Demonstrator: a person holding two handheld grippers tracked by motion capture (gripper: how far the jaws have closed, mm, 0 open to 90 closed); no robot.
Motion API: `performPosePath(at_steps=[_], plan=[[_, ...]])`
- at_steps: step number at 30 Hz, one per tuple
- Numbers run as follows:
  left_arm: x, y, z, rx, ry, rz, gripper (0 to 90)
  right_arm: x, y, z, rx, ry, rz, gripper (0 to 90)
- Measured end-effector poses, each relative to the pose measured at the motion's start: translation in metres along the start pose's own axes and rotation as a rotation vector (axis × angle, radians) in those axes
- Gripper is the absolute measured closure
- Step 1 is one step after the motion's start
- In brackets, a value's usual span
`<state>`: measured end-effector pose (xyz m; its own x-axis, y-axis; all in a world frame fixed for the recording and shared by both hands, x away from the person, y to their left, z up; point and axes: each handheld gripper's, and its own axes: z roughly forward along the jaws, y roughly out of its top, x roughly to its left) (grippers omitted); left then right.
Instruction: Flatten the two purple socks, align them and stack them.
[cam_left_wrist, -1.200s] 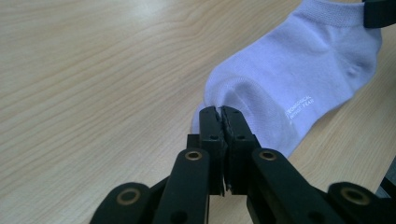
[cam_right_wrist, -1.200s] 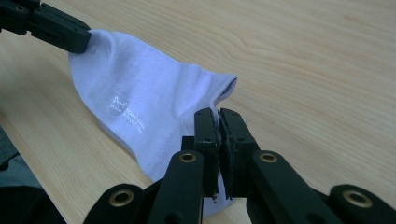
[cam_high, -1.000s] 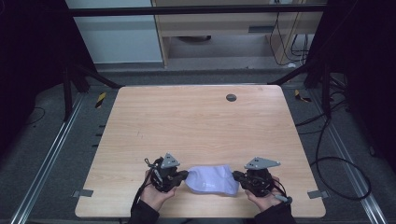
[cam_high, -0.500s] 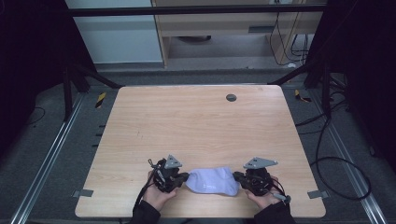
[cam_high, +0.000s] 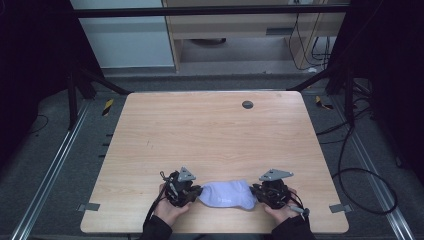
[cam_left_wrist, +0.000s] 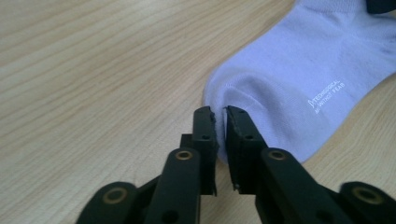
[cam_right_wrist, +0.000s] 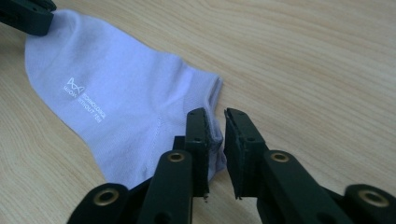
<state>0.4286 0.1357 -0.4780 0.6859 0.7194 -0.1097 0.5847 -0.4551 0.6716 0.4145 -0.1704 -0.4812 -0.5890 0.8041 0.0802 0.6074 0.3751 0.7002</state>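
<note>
both jaw pairs have just been opening, the left gripper (cam_high: 192, 194) at nine o'clock and right gripper (cam_high: 260, 192) at three now slightly apart, seemingly to release the flat pale lilac cotton sock (cam_high: 227, 194) onto the light wooden table (cam_high: 210, 135).

The right gripper (cam_right_wrist: 215, 126), its jaws just opening, has the pale sock's (cam_right_wrist: 116, 116) edge between them.

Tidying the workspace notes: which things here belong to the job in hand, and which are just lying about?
In the job: lilac sock, left gripper, right gripper, both with jaws just eased open at the sock's ends.

Lying about: yellow-black tools on the floor, floor cables.
</note>
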Motion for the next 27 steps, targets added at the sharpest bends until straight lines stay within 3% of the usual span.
performPosePath(at_steps=[2, 3, 6, 9, 11, 14, 19, 22, 27], plan=[[0.0, 0.004, -0.01, -0.048, 0.016, 0.003, 72.6, 0.0, 0.0, -0.005, -0.044, -0.011, -0.015, 72.5], [0.0, 0.004, -0.01, -0.048, 0.016, 0.003, 72.1, 0.0, 0.001, -0.007, -0.069, -0.007, -0.016, 72.7], [-0.006, 0.012, -0.015, -0.101, 0.007, 0.02, 75.3, 0.002, 0.002, -0.011, -0.121, 0.018, -0.025, 76.7], [-0.012, 0.015, -0.01, -0.112, -0.004, 0.043, 80.4, 0.004, 0.003, -0.011, -0.137, 0.049, -0.026, 82.8], [-0.017, 0.017, -0.002, -0.105, -0.02, 0.061, 85.7, 0.006, 0.003, -0.008, -0.131, 0.089, -0.024, 87.2], [-0.022, 0.016, 0.015, -0.06, -0.033, 0.076, 88.9, 0.008, -0.002, 0.004, -0.085, 0.107, -0.048, 90.0], [-0.025, 0.008, 0.029, -0.013, -0.028, 0.094, 89.2, 0.004, -0.008, 0.01, -0.041, 0.082, -0.059, 90.0], [-0.026, 0.007, 0.028, -0.013, -0.028, 0.095, 89.1, 0.002, -0.011, 0.012, -0.011, 0.068, -0.048, 90.0], [-0.025, 0.008, 0.026, -0.024, -0.03, 0.09, 85.3, 0.003, -0.011, 0.01, -0.018, 0.076, -0.041, 88.0]])
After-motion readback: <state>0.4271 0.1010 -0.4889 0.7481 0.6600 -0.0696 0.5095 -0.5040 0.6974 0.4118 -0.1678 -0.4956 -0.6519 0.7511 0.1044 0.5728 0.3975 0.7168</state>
